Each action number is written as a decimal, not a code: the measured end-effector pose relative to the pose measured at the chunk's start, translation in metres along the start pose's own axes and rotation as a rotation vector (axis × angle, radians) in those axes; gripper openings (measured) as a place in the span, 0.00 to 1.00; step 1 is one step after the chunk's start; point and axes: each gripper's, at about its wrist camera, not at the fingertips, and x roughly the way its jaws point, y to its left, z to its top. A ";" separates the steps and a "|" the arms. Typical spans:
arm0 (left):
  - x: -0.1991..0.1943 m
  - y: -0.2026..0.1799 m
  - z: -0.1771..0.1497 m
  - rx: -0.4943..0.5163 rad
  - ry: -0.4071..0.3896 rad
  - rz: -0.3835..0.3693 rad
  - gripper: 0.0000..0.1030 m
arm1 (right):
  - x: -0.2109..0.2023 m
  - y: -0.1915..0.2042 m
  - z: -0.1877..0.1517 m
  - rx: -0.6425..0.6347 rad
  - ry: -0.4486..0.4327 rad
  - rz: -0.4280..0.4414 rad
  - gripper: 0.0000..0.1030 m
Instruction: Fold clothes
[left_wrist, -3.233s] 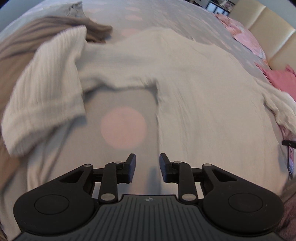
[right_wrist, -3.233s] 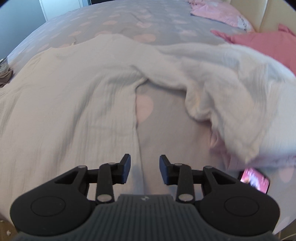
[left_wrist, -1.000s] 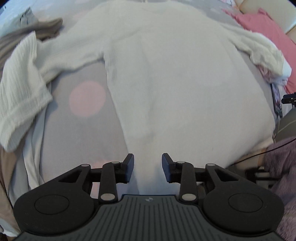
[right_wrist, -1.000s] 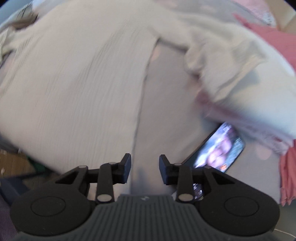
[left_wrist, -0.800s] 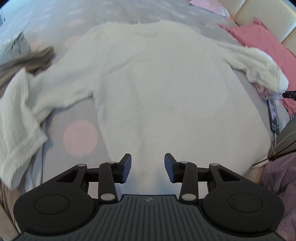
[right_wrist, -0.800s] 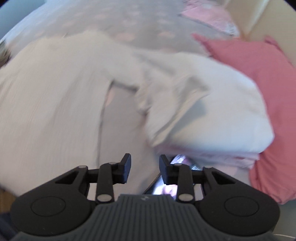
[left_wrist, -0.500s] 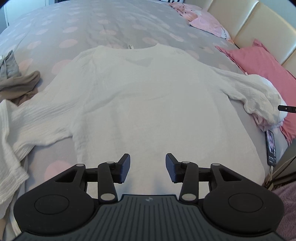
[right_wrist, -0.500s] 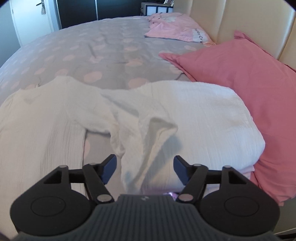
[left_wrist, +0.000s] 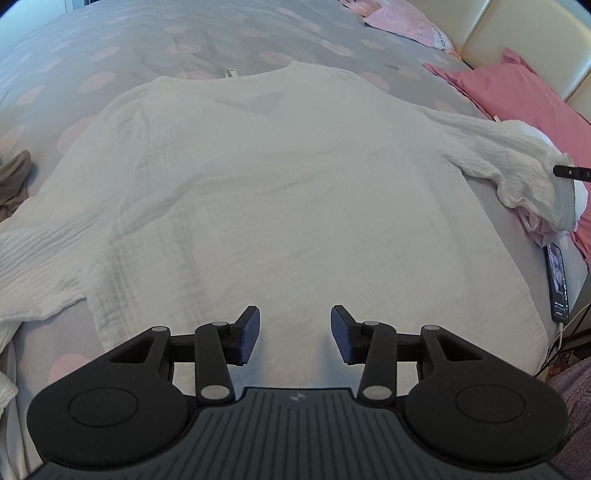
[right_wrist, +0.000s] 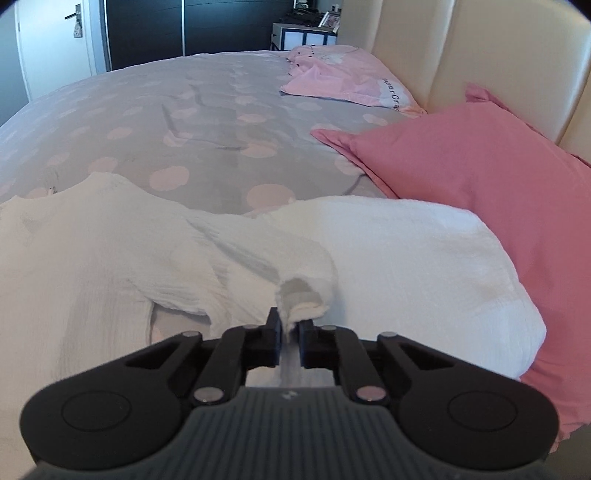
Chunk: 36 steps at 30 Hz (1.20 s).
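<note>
A: Where is the white top (left_wrist: 280, 192)?

B: Spread flat on the grey bed cover (left_wrist: 155, 40) with pink dots, neckline away from the camera, a small white tag (left_wrist: 229, 72) at the collar; its writing is too small to read. 1 sleeve (right_wrist: 258, 258) runs onto a folded white cloth (right_wrist: 424, 266) beside the pink pillow (right_wrist: 480, 166).

A: And the tools?

B: The right tool (right_wrist: 290, 334) has its jaws nearly together, pinching that sleeve's cuff. The left tool (left_wrist: 294, 334) hangs above the hem with its jaws wide apart, holding nothing.

A: Any readable writing?

B: A pale pink pillow (right_wrist: 343, 79) by the cream headboard (right_wrist: 480, 55) carries print that looks like "Cra", cut off. A phone (left_wrist: 557, 282) with its screen lit lies at the bed's edge; a brownish garment (left_wrist: 13, 181) sits at the far left.
</note>
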 end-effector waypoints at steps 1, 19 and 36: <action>0.001 -0.001 0.000 0.002 0.002 0.000 0.39 | -0.002 0.007 -0.001 -0.011 -0.002 0.020 0.10; 0.002 -0.013 -0.006 0.038 0.009 -0.007 0.39 | -0.050 0.185 -0.060 -0.494 -0.027 0.348 0.09; 0.013 -0.049 -0.019 0.104 0.043 -0.157 0.40 | -0.070 0.227 -0.146 -0.819 0.150 0.560 0.33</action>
